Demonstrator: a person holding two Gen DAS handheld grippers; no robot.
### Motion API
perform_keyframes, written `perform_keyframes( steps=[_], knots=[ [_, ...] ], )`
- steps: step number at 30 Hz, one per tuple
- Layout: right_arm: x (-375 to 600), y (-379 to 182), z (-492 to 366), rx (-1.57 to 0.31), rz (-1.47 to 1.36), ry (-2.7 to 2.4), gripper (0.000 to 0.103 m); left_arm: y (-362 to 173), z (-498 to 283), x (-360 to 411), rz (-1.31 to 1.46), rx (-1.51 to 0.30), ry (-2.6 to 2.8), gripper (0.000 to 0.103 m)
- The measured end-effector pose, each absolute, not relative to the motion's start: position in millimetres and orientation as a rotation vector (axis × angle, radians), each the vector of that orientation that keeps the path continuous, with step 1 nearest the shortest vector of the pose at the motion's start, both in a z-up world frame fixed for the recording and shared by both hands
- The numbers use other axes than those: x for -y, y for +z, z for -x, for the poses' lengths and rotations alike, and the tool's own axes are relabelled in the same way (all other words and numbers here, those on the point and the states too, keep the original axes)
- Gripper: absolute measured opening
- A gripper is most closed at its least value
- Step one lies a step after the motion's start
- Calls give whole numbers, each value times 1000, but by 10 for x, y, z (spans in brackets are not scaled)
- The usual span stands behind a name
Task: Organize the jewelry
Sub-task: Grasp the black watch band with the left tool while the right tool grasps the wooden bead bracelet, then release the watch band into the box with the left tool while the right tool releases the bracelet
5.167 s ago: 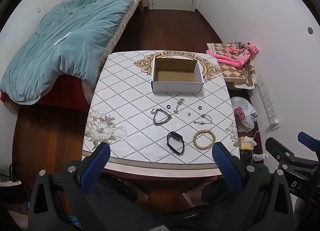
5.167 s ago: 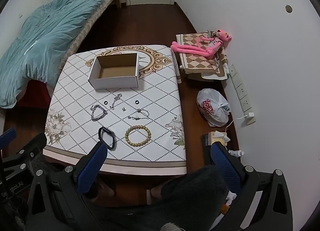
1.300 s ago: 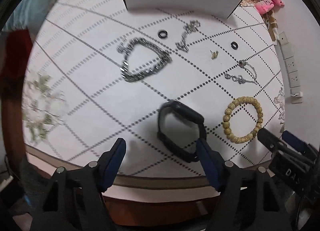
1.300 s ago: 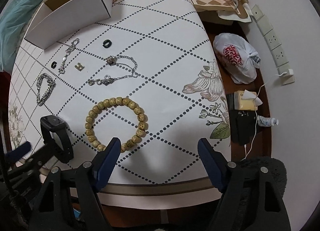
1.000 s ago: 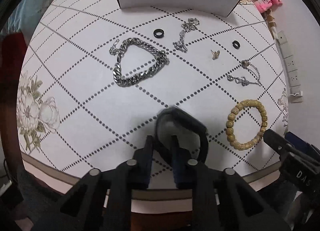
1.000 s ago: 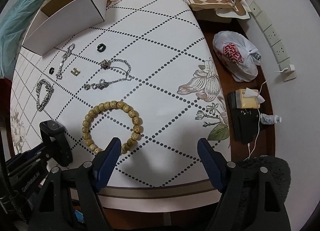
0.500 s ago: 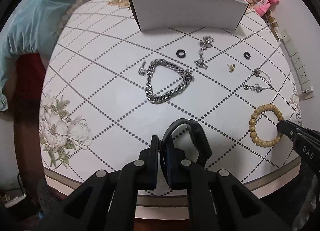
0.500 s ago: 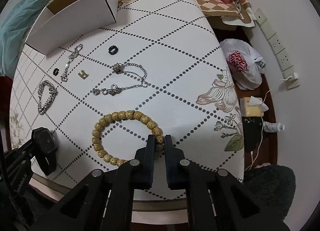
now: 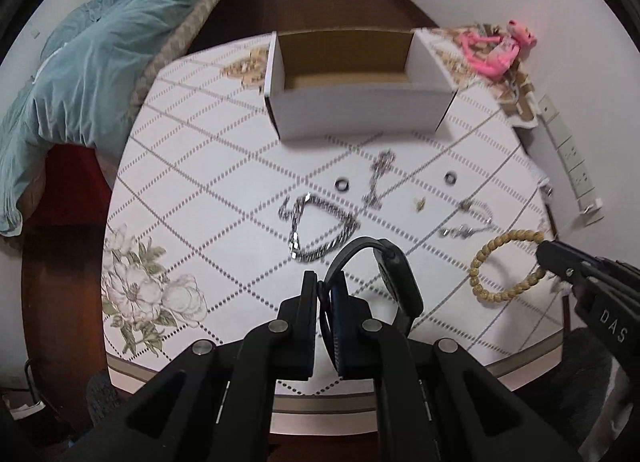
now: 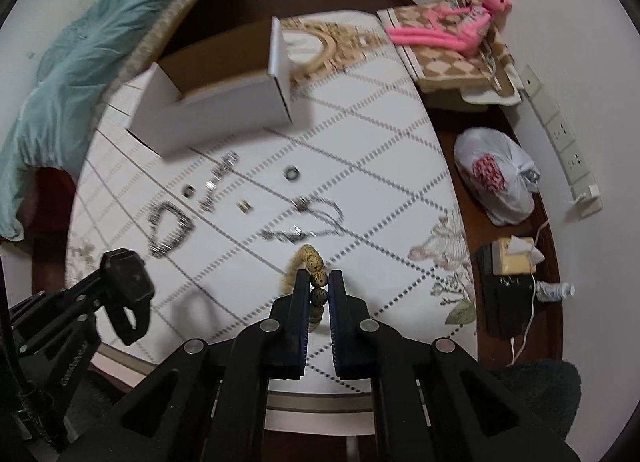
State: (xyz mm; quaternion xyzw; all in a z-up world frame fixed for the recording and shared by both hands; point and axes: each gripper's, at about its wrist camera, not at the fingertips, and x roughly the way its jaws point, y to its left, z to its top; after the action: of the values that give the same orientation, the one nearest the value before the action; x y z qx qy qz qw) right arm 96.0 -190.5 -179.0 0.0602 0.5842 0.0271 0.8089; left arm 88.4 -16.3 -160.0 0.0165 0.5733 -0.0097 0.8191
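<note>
The left gripper [image 9: 325, 294] has its fingers pinched tight on the strap of a black watch [image 9: 394, 282], which is lifted off the counter [image 9: 224, 198] near its front edge; from the right wrist view the same watch [image 10: 128, 274] hangs in the air at the left, casting a shadow below it. The right gripper [image 10: 319, 290] has its fingers closed narrow on a bead bracelet [image 10: 314, 262], the loop held up on edge between them; from the left wrist view that bracelet [image 9: 504, 262] sits at the right side, clamped at its right end.

Farther back on the counter lies a chunky silver chain [image 9: 320, 230], just beyond the watch. Past it are a small dark ring [image 9: 342, 184], a thin chain [image 9: 378, 178], a second ring [image 9: 451, 178], a tiny gold earring [image 9: 419, 204] and a fine bracelet [image 9: 468, 222], all apart from one another.

At the far side stands an open white box [image 9: 356, 114] with a brown inside. A bed with a teal quilt [image 9: 80, 74] is off to the left, and a pink plush toy [image 9: 496, 54] lies at the far right.
</note>
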Motion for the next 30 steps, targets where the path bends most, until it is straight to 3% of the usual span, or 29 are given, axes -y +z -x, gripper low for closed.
perform_keyframes(
  steps=[17, 30],
  knots=[
    [1612, -930, -1952, -1093, -139, 213, 9, -1007, -1827, 46, 65, -1096, -57, 4],
    [1399, -1218, -3067, -1187, -184, 289, 9, -1383, -2778, -175, 212, -1225, -111, 5]
  ],
)
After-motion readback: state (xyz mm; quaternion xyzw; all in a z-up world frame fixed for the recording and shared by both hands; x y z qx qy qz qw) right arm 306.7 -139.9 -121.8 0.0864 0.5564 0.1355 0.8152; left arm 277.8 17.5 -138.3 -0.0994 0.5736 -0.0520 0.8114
